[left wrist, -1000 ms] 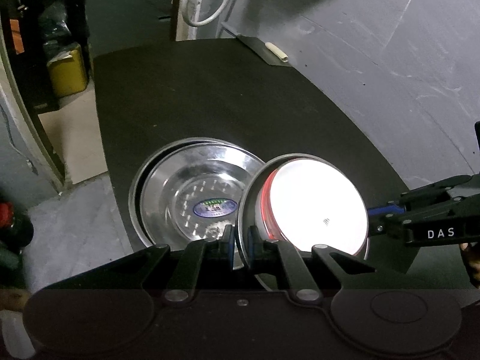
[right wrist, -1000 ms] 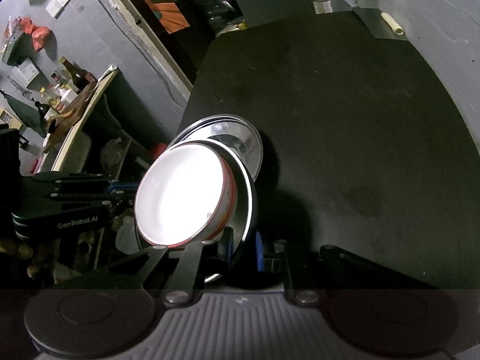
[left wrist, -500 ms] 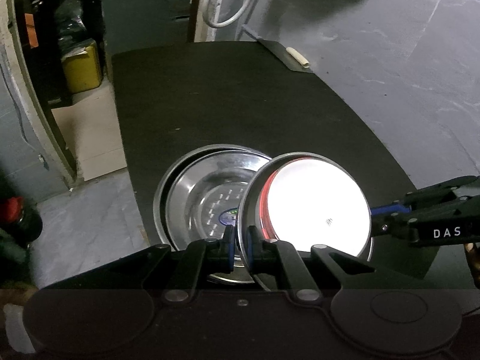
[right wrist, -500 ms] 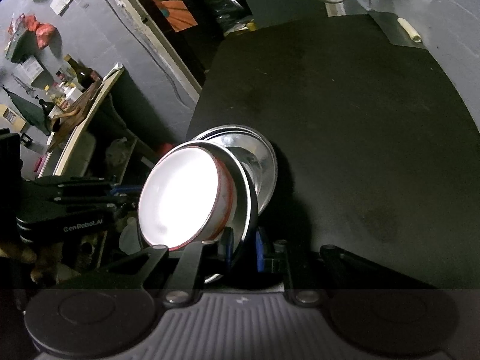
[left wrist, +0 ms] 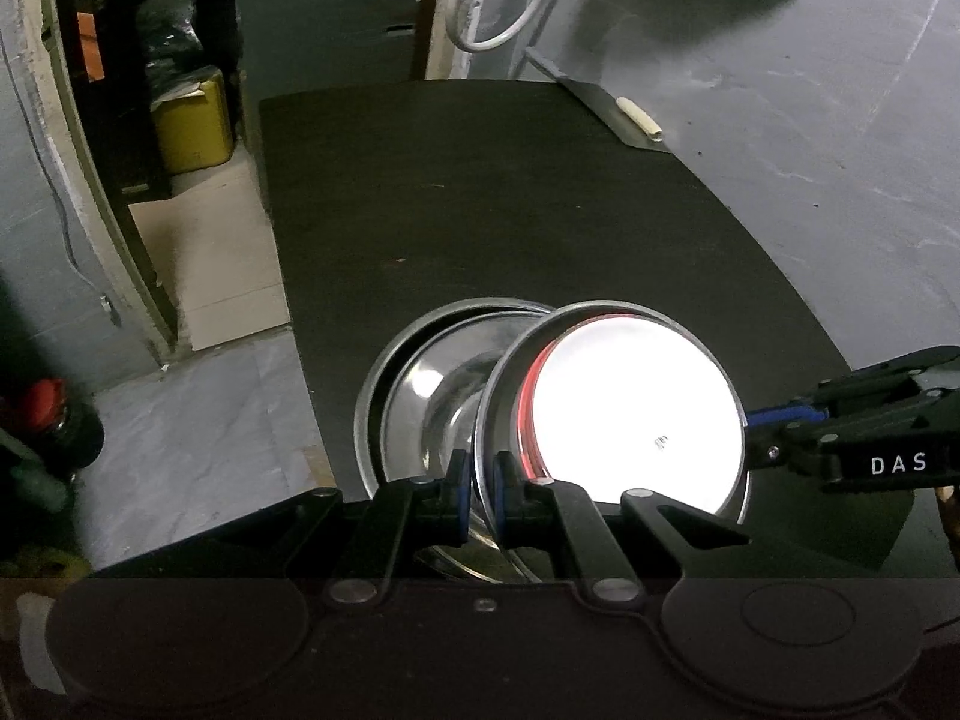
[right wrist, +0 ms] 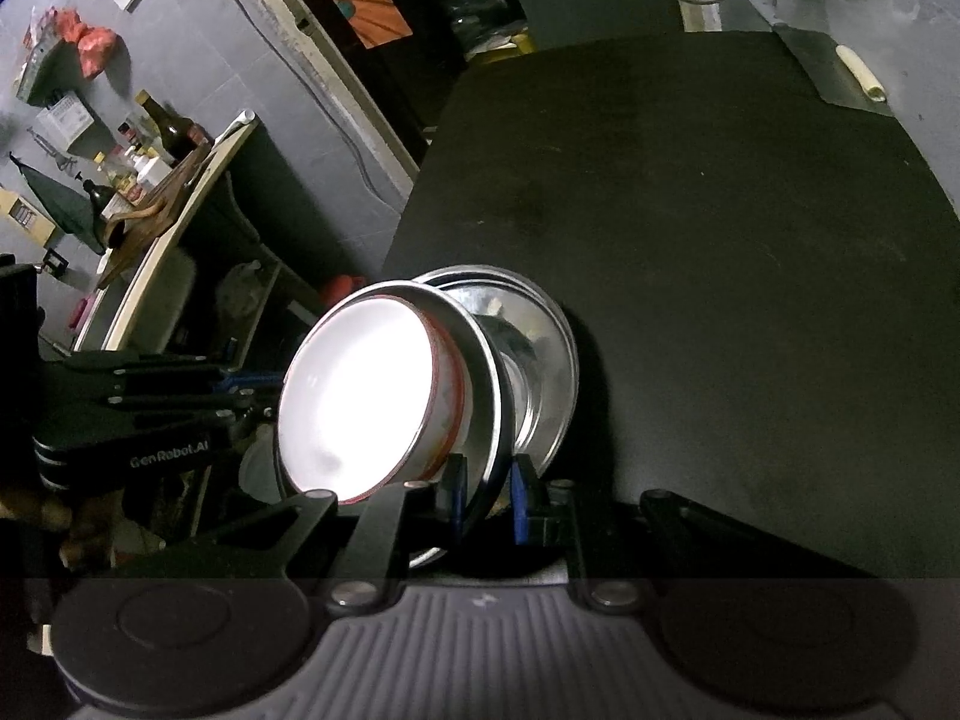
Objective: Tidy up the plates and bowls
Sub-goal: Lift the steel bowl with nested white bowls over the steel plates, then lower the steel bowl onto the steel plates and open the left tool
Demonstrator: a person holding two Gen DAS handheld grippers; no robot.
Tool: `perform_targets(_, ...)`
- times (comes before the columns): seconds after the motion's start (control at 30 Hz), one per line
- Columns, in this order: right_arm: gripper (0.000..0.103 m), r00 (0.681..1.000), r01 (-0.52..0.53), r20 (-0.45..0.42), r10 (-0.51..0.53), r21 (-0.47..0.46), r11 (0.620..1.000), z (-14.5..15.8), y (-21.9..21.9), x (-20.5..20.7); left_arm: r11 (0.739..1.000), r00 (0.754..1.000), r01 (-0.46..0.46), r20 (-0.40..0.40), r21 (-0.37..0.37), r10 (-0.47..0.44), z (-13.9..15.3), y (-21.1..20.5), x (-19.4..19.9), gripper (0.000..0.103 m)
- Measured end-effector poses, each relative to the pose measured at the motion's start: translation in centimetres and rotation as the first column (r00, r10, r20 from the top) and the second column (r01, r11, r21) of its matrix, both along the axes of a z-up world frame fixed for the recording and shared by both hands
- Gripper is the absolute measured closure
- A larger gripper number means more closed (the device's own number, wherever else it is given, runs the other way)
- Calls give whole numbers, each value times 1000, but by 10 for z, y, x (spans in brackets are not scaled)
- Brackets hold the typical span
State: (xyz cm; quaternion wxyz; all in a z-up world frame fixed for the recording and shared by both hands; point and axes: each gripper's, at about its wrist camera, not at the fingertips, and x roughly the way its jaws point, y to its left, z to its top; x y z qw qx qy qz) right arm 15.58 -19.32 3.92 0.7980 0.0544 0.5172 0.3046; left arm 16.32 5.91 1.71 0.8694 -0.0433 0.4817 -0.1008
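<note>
A steel bowl holds a white bowl with a red rim inside it. Both grippers hold it tilted above stacked steel plates on the black table. My left gripper is shut on the steel bowl's near rim. My right gripper is shut on the opposite rim of the steel bowl; it also shows in the left wrist view. In the right wrist view the white bowl faces left and the plates lie behind it.
A flat scraper with a pale handle lies at the table's far right corner. A yellow canister stands on the floor at the left. A shelf with bottles is left of the table.
Both grippers have lifted the nested bowls higher and tilted them more steeply. The plates below now look smaller and farther away.
</note>
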Motion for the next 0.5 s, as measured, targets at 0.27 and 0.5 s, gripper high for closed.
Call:
perform_targets(0.27,86,1000,-1,-9,1,-7,1000,-3,6,8,1000,1000,-11,-11,3,11,-4,3,9,98)
perform_targets(0.5,86,1000,8,-22,-9,-8,1000,-5,9,8,1000,1000,-11,-26,5,11,-8,4,16,98)
